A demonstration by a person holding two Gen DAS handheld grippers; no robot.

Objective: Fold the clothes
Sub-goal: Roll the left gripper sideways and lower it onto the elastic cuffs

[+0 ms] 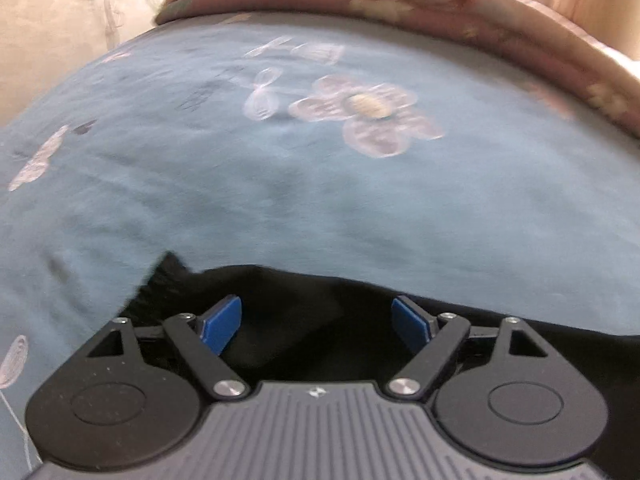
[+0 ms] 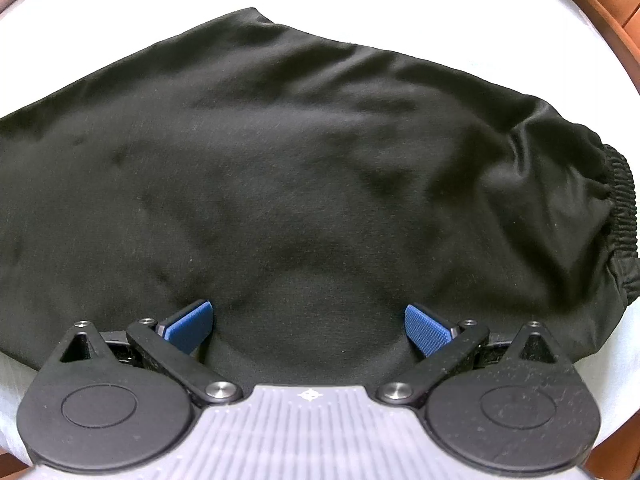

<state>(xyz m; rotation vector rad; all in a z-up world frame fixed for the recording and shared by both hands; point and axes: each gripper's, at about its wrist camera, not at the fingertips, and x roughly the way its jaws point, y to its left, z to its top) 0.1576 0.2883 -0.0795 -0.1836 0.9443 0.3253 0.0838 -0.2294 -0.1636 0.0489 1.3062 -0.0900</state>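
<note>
smooth black garment (image 2: 300, 160), ribbed elastic waistband (image 2: 622, 208), flat on white sheet (image 2: 460, 20)

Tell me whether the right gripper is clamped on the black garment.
No: the right gripper stands open over the black garment, pinching no fabric.

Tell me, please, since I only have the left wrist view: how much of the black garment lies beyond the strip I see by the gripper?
Observer: In the right wrist view the black garment spreads wide, filling most of the frame.
Operator: Does it show a waistband?
Observer: Yes, a gathered elastic band sits at its right edge.
Operator: What does it rest on there?
Observer: A white surface, not the blue floral cover that you see.
Operator: And the right gripper?
Observer: The right gripper is open above the cloth, nothing pinched between its blue pads.
</note>
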